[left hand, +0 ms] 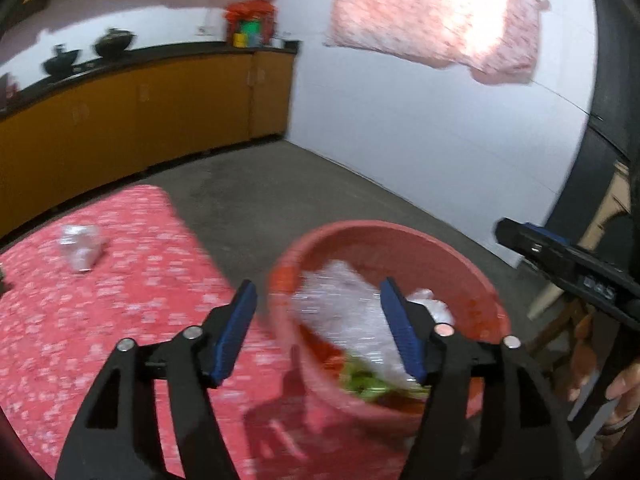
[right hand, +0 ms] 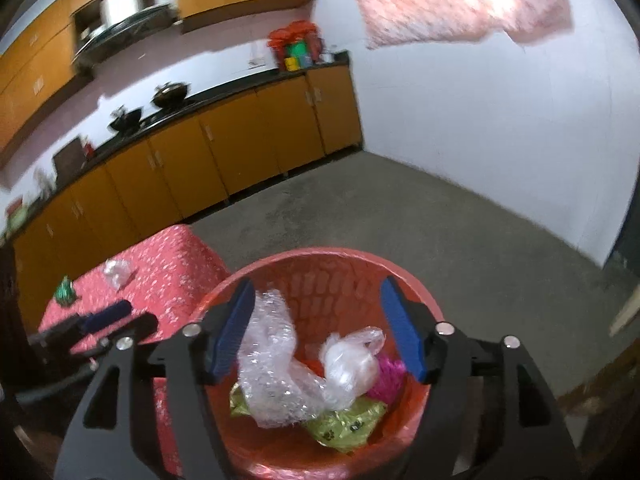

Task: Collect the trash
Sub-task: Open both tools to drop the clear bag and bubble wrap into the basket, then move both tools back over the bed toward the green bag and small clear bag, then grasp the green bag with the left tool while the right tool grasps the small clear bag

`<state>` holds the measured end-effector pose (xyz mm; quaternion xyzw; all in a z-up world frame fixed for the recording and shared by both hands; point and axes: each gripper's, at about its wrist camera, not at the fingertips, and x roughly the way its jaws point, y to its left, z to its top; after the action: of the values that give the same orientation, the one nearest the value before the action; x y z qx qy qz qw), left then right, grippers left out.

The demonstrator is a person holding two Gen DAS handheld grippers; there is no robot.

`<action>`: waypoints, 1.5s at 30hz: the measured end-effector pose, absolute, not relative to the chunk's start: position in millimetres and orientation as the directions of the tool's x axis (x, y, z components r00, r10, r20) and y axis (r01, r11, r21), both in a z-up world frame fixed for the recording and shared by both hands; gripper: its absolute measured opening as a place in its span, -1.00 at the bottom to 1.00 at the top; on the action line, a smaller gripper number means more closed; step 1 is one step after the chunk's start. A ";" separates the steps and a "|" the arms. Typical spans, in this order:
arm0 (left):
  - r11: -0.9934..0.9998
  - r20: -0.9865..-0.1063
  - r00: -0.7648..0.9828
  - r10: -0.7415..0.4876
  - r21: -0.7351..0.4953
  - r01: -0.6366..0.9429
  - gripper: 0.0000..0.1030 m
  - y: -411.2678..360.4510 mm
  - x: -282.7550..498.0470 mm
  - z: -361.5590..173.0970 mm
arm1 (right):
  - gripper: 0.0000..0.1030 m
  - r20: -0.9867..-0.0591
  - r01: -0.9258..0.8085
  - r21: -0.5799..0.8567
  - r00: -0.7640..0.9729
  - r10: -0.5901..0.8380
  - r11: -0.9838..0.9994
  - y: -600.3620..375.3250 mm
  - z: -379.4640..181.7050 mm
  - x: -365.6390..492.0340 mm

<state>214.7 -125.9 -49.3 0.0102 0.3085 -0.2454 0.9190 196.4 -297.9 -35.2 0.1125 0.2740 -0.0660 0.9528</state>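
Note:
A red plastic basket (left hand: 400, 236) stands on the floor beside the table. In the right wrist view the basket (right hand: 320, 254) holds bubble wrap (right hand: 272, 360), a clear plastic bag (right hand: 352, 360), a green wrapper (right hand: 344, 424) and a shiny pink scrap (right hand: 388, 376). My left gripper (left hand: 320, 332) is open at the basket's near-left rim; blurred bubble wrap (left hand: 344, 312) shows in the basket beyond its fingers. Over the basket's mouth my right gripper (right hand: 318, 328) is open and holds nothing. A crumpled clear wrapper (left hand: 80, 248) lies on the table.
The table (left hand: 120, 320) wears a red flowered cloth; a small green item (right hand: 64, 292) and the clear wrapper (right hand: 116, 272) lie on it. Orange kitchen cabinets (right hand: 240, 148) line the far wall. Bare concrete floor (right hand: 400, 216) spreads beyond the basket. A hand (left hand: 624, 384) shows at the right edge.

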 end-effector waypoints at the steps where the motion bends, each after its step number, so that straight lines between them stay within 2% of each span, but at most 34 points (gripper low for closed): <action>1: 0.896 -0.568 0.709 -0.417 -0.124 0.427 0.33 -111.4 215.9 -48.6 | 0.35 -0.532 0.148 0.155 0.846 -0.044 0.977 -283.6 -31.5 201.8; 4: 0.936 -0.562 0.757 -0.334 -0.100 0.338 0.38 -69.3 220.9 -47.8 | 0.46 -0.525 0.039 0.132 0.851 0.037 0.990 -241.4 -25.5 224.3; 11: 0.999 -0.553 0.832 -0.049 -0.036 0.035 0.53 71.6 237.7 -51.4 | 0.46 -0.559 -0.177 0.152 0.796 0.232 0.972 -114.5 -38.9 304.7; 17: 0.975 -0.564 0.812 0.147 -0.056 -0.215 0.66 177.1 261.1 -60.4 | 0.46 -0.611 -0.242 0.141 0.741 0.277 0.960 -16.0 -64.6 371.2; 23: 0.952 -0.580 0.788 0.206 -0.066 -0.298 0.87 213.9 292.6 -67.8 | 0.46 -0.653 -0.211 0.151 0.712 0.257 0.966 34.7 -88.9 427.6; 29: 0.957 -0.597 0.771 0.222 -0.016 -0.288 0.94 215.7 330.9 -74.5 | 0.47 -0.715 -0.196 0.083 0.671 0.196 0.977 63.2 -111.7 462.6; 30: 0.959 -0.605 0.765 0.221 -0.005 -0.282 0.95 213.5 339.7 -76.5 | 0.45 -0.722 -0.200 0.076 0.665 0.192 0.977 64.3 -114.0 464.5; 33: 0.961 -0.644 0.734 0.215 0.008 -0.275 0.96 215.1 356.6 -87.7 | -0.09 -0.755 -0.226 0.075 0.623 0.204 0.971 67.2 -122.7 470.1; 34: 0.962 -0.660 0.721 0.210 0.007 -0.274 0.96 215.3 362.2 -91.2 | -0.17 -0.763 -0.225 0.075 0.614 0.201 0.971 67.0 -124.2 471.5; 36: 0.960 -0.688 0.695 0.208 0.009 -0.279 0.96 216.5 370.3 -97.3 | -0.26 -0.759 -0.233 0.086 0.615 0.215 0.969 64.5 -123.9 470.5; 39: 0.963 -0.724 0.661 0.199 0.018 -0.270 0.96 217.0 381.2 -103.7 | -0.28 -0.757 -0.236 0.091 0.615 0.221 0.968 59.3 -123.9 466.0; 40: 0.964 -0.730 0.656 0.190 0.013 -0.265 0.93 218.1 384.2 -104.6 | -0.28 -0.757 -0.235 0.092 0.616 0.221 0.968 56.4 -123.8 463.7; 45: 0.980 -0.759 0.638 0.129 0.000 -0.198 0.26 213.5 396.7 -108.2 | -0.28 -0.756 -0.222 0.099 0.618 0.218 0.970 41.3 -123.5 452.9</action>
<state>396.7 213.5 -108.2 -0.0416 0.4159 0.0904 0.9040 452.9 41.3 -123.5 -0.0024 0.4198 0.1225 0.8993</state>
